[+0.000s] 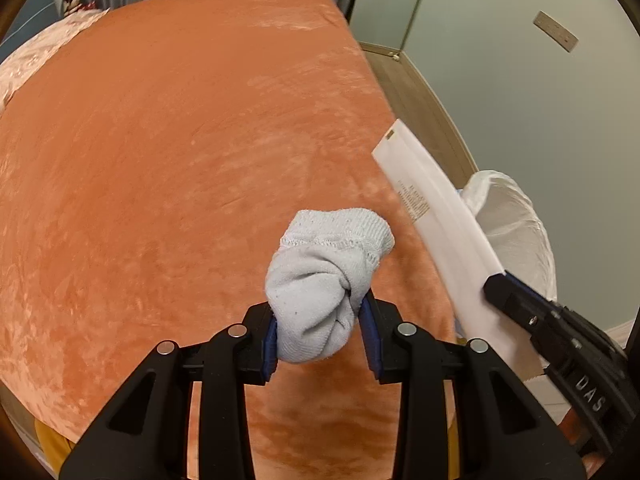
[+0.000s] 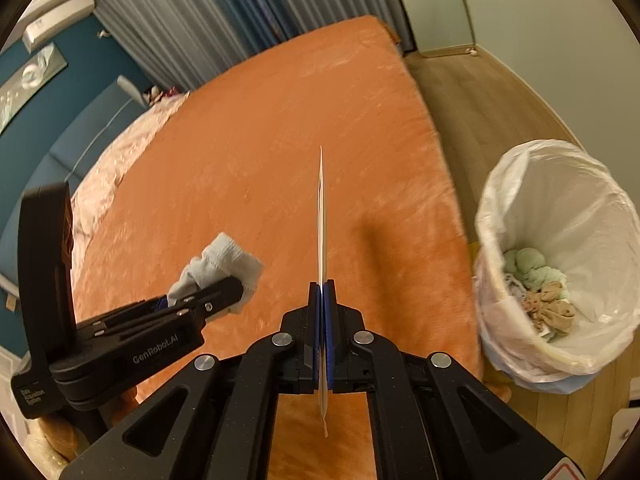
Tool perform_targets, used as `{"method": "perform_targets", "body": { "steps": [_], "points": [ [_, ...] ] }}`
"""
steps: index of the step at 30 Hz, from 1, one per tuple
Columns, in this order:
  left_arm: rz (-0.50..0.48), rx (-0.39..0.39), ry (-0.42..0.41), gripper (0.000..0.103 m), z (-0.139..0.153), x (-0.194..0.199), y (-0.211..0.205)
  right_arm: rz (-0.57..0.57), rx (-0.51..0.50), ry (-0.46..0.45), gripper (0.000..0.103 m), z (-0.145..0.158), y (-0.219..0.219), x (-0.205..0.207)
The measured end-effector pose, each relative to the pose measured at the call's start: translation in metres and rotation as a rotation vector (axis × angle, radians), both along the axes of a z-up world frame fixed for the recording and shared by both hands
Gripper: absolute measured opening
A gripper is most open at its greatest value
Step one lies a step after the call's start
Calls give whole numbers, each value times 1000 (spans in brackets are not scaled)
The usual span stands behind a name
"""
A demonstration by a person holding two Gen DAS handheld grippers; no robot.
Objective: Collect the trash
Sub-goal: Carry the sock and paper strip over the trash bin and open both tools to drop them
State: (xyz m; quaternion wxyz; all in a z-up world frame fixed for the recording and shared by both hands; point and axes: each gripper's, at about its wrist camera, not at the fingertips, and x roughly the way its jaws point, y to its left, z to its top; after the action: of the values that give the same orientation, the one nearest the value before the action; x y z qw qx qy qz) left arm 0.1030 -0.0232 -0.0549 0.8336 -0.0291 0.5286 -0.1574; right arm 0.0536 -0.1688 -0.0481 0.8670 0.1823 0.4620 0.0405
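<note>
Left claw [image 1: 320,328] gripping sock [image 1: 320,280], lined bin [image 2: 560,168] nearby

Warm, dim indoor light, strong fisheye bending with dark vignetted corners, slight motion blur throughout.

An orange plush bedspread [image 2: 248,152] covers the bed edge to edge. Along its far left edge lies a pale pink patterned cover [image 2: 120,152]. Grey pleated curtains [image 2: 168,20] hang beyond the bed's far end, next to a teal wall [image 2: 48,120] bearing a framed picture [image 2: 28,76] and a white air-conditioning unit [image 2: 56,20]. Wood flooring [image 2: 472,104] runs along the bed's right edge up to a pale wall [image 1: 520,100].
</note>
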Motion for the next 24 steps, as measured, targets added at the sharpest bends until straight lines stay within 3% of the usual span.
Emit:
{"method": "perform_targets", "body": {
  "steps": [12,19,24],
  "points": [
    [-172,-26,-38,32,30,-10,-108,-197,-32,-82,3,36,-95,-44],
    [-290,-59,-24,33,30,-16,-183,-304,-43,-78,3,36,-147,-72],
    [-320,-47,-31,42,26,-16,-218,-355,-40,-63,3,29,-172,-85]
  ]
}}
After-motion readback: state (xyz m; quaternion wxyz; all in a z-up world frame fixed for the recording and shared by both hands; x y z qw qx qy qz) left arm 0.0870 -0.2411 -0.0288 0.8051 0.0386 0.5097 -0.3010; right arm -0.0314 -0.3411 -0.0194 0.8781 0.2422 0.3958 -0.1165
